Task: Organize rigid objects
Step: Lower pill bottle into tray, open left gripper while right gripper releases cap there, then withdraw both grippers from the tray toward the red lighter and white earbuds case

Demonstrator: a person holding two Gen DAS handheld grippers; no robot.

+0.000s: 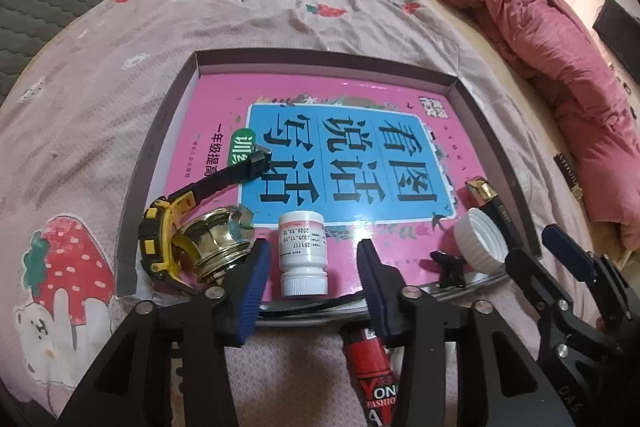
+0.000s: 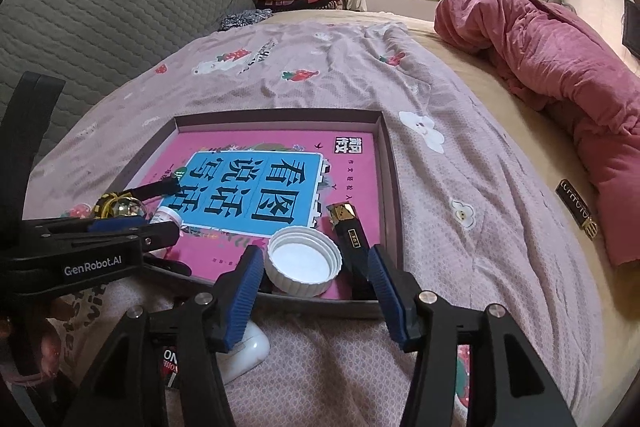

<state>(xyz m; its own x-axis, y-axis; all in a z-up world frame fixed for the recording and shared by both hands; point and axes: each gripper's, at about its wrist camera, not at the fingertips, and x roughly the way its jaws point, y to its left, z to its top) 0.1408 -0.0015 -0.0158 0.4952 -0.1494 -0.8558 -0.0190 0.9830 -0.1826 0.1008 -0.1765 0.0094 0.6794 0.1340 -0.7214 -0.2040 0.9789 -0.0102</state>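
Bottle (image 1: 303, 255) lies in tray (image 1: 160, 131), btwn left claw (image 1: 311, 269) pads, not gripped; jaws apart. Lid (image 2: 304, 261) sits btwn right claw (image 2: 316, 277) pads, also free. Risk: round bottle may roll w/ any nudge, hitting brass bell (image 1: 214, 245) just left of claw.

book (image 1: 312, 163): pink with a blue patch and black letters
watch (image 1: 168, 231): yellow and black
little bottle (image 1: 303, 255): white
cap (image 2: 304, 261): white
my claw pads (image 1: 252, 287): blue
bed sheet (image 1: 100, 107): pale pink with red strawberries, maybe white bears
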